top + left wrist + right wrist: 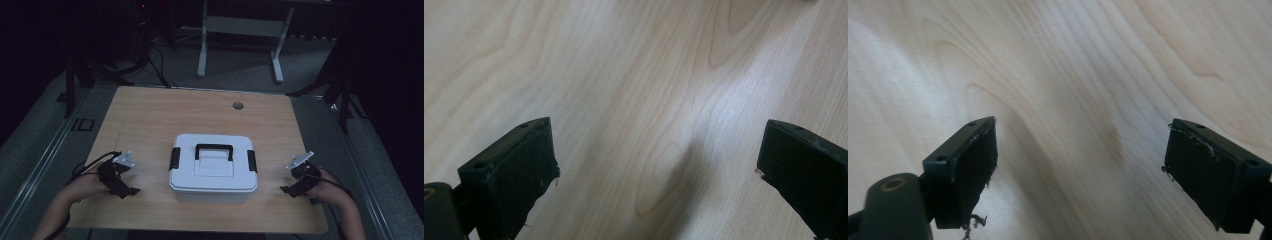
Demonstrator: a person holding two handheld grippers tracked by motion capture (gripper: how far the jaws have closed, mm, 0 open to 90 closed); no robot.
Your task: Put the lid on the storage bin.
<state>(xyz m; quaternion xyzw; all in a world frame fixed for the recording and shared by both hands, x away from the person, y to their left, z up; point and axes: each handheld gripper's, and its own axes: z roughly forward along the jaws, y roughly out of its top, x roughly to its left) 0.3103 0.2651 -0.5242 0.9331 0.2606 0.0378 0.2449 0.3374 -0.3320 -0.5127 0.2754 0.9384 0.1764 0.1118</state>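
Observation:
A white plastic box (213,169) with a black carry handle (214,149) and a black latch on each short side sits shut at the middle of the wooden table (150,115). My left gripper (126,191) rests low on the table to the box's left, jaws wide apart over bare wood (654,150). To the box's right, my right gripper (291,190) also stands open above bare wood (1078,145). Neither touches the box.
A round cable hole (238,105) lies near the table's far edge. Beyond the table stands a white metal frame (240,30) on a grey floor, with dark stands and cables at both sides.

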